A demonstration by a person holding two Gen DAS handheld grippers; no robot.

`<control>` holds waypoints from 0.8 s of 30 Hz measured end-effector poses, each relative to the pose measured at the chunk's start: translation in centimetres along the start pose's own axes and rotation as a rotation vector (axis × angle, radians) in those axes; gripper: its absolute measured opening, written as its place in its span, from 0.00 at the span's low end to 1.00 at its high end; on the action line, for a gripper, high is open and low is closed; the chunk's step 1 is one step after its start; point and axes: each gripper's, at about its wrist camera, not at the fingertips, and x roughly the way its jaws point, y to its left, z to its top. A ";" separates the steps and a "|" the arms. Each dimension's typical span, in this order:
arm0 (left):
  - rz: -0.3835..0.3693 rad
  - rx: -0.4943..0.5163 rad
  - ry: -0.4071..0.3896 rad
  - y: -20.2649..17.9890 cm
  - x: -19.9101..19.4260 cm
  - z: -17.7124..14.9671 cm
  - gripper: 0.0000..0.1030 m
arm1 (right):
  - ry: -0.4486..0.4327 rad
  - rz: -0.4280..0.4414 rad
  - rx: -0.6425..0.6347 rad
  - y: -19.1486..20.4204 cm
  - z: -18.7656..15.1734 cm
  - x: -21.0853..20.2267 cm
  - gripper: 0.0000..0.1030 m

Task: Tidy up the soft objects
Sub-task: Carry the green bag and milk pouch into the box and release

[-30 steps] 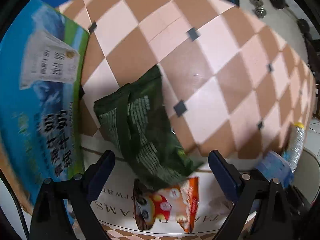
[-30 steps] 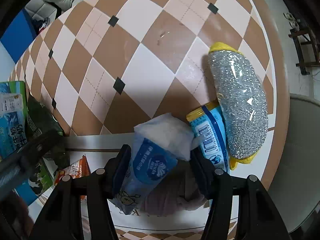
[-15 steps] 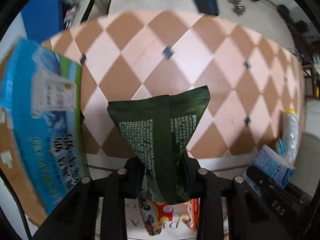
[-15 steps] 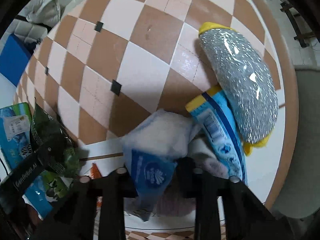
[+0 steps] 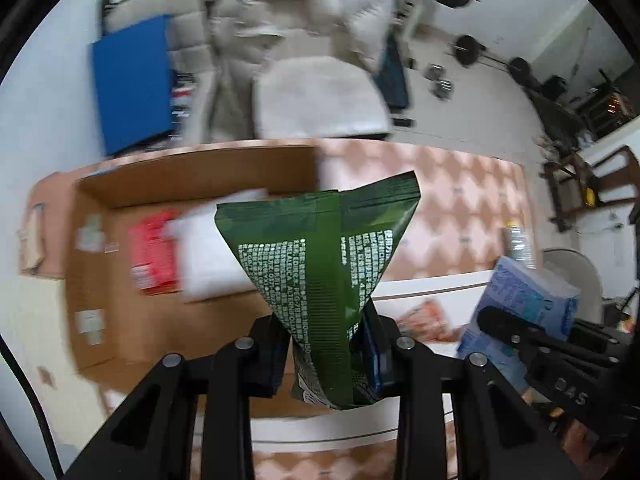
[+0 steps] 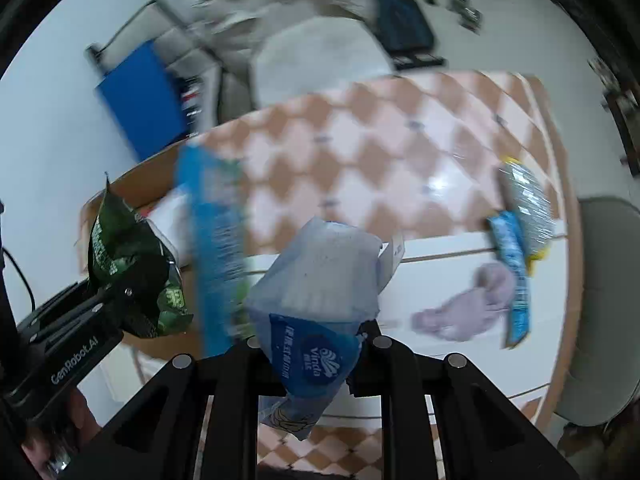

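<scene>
My left gripper [image 5: 326, 354] is shut on a dark green snack bag [image 5: 324, 264] and holds it in the air over the open cardboard box [image 5: 120, 312]. The box holds a red packet [image 5: 154, 258] and a white soft pack [image 5: 212, 256]. My right gripper [image 6: 316, 354] is shut on a blue and white tissue pack [image 6: 320, 292], lifted above the table. The tissue pack also shows in the left wrist view [image 5: 524, 300]. The green bag and left gripper show at the left of the right wrist view [image 6: 128, 256].
On the table lie a lilac cloth [image 6: 472, 304], a blue packet [image 6: 512, 272], a silver glitter pouch [image 6: 528, 200] and an orange snack bag [image 5: 424, 318]. The box's blue flap [image 6: 212, 248] stands near the tissue pack. A chair [image 5: 320, 96] stands behind the table.
Both grippers closed on their items and lifted them off the table. The left gripper has swung left with the green bag, over the cardboard box.
</scene>
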 end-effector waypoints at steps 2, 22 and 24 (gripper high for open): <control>0.039 -0.017 0.004 3.2 -0.6 -1.1 0.27 | 0.003 0.002 -0.053 5.2 -0.6 0.7 0.19; 0.004 -0.268 0.208 24.1 5.6 -4.1 0.38 | 0.164 -0.002 -0.245 27.8 -2.2 16.8 0.30; -0.031 -0.262 0.209 24.3 5.5 -4.4 0.57 | 0.180 0.012 -0.250 27.9 -2.4 17.0 0.92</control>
